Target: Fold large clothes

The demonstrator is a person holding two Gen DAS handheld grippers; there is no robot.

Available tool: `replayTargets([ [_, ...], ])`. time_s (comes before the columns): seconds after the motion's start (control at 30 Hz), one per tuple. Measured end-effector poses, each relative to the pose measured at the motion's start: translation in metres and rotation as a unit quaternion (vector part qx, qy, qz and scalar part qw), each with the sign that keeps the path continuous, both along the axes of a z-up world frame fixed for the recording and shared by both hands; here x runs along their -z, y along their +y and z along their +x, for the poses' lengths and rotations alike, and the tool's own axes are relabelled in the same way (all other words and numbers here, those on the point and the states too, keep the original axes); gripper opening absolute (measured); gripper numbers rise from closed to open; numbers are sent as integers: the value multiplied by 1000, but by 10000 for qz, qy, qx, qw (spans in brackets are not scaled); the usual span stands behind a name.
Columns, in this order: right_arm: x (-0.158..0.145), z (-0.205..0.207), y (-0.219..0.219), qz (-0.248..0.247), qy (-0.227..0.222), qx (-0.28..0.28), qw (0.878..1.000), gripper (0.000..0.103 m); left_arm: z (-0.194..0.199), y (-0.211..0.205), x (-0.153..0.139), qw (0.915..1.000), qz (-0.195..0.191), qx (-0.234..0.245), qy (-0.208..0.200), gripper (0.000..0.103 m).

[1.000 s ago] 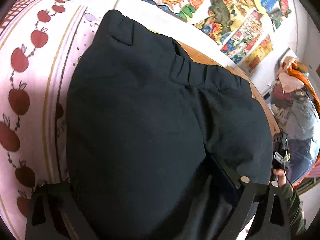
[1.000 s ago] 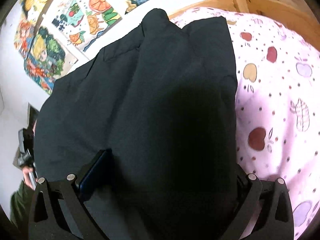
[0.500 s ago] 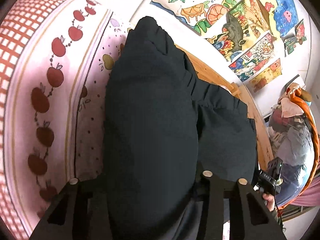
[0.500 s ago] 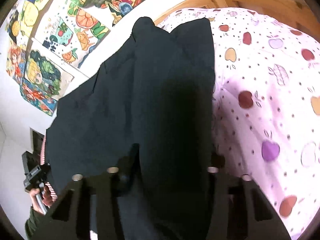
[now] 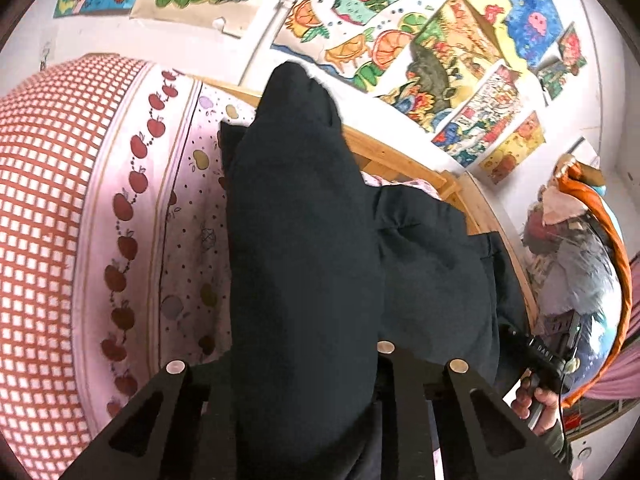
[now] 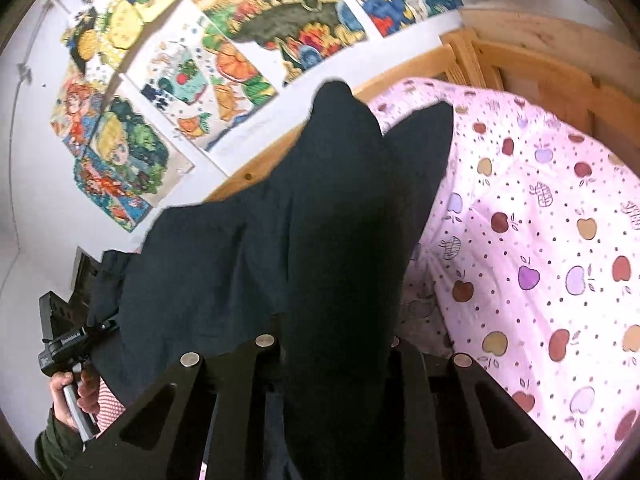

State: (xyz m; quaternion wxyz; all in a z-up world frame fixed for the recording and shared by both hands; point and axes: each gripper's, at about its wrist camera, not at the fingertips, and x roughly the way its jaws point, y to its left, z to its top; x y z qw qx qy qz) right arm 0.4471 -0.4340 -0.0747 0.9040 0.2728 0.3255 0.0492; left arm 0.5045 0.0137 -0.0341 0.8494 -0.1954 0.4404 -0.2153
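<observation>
The left tongs [image 5: 308, 364] are clamped on a thick bunched fold of the dark garment [image 5: 304, 264], their two arms drawn in close on either side of the cloth, which fills the gap and spills over the near ends. From this grip the fabric rises ahead of the tongs to a peak in front of the wall, and a broader sheet of it spreads off to the right toward the right hand [image 5: 538, 402], which grips the handle of the other tool at the frame's lower right edge.

The right tongs [image 6: 332, 344] likewise pinch a gathered ridge of the same dark garment [image 6: 340, 240], arms narrow with cloth packed between them. Ahead of them the garment stands up in two points, and to the left it hangs in a wide sheet reaching toward the left hand [image 6: 74, 394], which grasps its own handle low at the left.

Beneath and to the left of the left tongs lies pink bedding [image 5: 132, 216] printed with apples, with a red checked pillow [image 5: 36, 208] further left. To the right of the right tongs the apple-printed cover [image 6: 540, 248] spreads out, bounded beyond by the wooden bed frame [image 6: 532, 64]. Colourful drawings [image 6: 224, 64] cover the white wall beyond both tongs.
</observation>
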Motion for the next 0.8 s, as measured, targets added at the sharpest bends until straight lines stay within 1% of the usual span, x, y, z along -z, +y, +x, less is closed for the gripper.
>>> replayTargets([
  [0.07, -9, -6, 2, -40, -88, -14, 10000, 17, -8, 4, -5, 10000, -65, 15, 2, 19],
  [0.3, -33, -35, 18, -239, -135, -185, 9995, 17, -42, 21, -21, 9999, -62, 60, -90, 18],
  [0.5, -46, -63, 31, -400, -179, -336, 9985, 17, -70, 32, -33, 9998, 63, 87, -182, 17],
  [0.53, -48, -66, 32, -410, -178, -343, 9984, 17, -75, 33, -35, 9997, 47, 97, -203, 15],
  [0.57, -49, -69, 33, -418, -182, -349, 9984, 17, -80, 36, -38, 9996, -48, 145, -246, 12],
  [0.63, -53, -77, 35, -410, -207, -392, 9982, 17, -89, 36, -44, 9988, -226, 251, -345, 12],
  [0.67, -52, -78, 38, -400, -173, -425, 9981, 17, -92, 34, -46, 9986, -170, 292, -406, 12],
  [0.7, -50, -79, 41, -422, -117, -440, 9981, 17, -94, 31, -46, 9985, -24, 341, -426, 12],
  [0.73, -46, -79, 44, -507, -73, -430, 9978, 17, -95, 28, -42, 9986, 123, 352, -387, 12],
  [0.8, -38, -78, 47, -661, 28, -401, 9970, 17, -93, 29, -30, 9989, 213, 309, -272, 12],
])
